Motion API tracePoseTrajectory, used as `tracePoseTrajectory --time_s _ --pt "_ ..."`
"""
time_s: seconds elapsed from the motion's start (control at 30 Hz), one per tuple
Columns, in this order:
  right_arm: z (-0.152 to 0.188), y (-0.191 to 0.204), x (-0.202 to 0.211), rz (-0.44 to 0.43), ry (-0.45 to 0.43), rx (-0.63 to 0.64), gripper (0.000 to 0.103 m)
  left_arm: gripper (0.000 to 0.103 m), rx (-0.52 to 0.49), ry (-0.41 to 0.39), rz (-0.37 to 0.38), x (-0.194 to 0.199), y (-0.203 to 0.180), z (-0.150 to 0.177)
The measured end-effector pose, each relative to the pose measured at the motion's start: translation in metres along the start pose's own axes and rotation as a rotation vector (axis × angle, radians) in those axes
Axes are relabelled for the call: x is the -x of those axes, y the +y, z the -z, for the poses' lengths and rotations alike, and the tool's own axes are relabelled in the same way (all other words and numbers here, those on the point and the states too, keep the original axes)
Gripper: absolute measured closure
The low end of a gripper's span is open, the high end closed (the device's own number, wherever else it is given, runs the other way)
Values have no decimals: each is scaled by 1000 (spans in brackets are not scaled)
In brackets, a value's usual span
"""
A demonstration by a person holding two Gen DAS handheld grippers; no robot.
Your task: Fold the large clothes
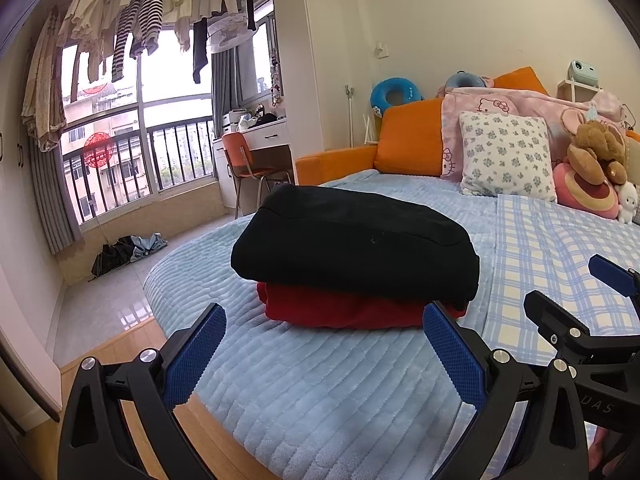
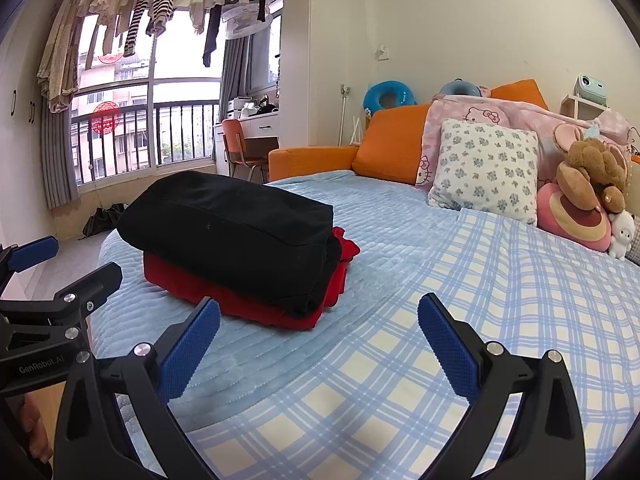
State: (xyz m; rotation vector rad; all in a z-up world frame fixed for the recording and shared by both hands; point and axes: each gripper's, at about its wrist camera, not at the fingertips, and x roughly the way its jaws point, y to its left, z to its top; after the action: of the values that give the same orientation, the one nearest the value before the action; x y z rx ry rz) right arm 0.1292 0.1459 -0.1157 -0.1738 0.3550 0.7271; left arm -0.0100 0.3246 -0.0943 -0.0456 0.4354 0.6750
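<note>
A folded black garment (image 1: 352,244) (image 2: 232,232) lies on top of a folded red garment (image 1: 340,308) (image 2: 260,304), stacked on the light blue bed cover (image 1: 300,380) (image 2: 392,216). My left gripper (image 1: 324,316) is open just in front of the stack, with nothing between its blue pads. My right gripper (image 2: 318,312) is open too, near the stack's right front corner, holding nothing. The right gripper's fingers (image 1: 612,276) show at the right edge of the left wrist view. At the left edge of the right wrist view the left gripper's fingers (image 2: 36,254) appear.
A blue checked sheet (image 2: 500,320) covers the bed's right half. A floral pillow (image 2: 486,168), pink blanket (image 2: 500,114) and plush toys (image 2: 592,176) sit against the orange headboard (image 2: 392,148). Beyond the bed's left edge are floor (image 1: 100,308), a desk with chair (image 1: 244,160) and a window with hanging laundry (image 1: 152,8).
</note>
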Motion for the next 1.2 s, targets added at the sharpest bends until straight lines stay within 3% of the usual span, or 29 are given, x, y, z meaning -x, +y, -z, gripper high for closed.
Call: tracePoseTrajectory --time_s 1.2 --pt "-1 1 -1 18 -7 1 5 3 2 -35 -11 3 4 1"
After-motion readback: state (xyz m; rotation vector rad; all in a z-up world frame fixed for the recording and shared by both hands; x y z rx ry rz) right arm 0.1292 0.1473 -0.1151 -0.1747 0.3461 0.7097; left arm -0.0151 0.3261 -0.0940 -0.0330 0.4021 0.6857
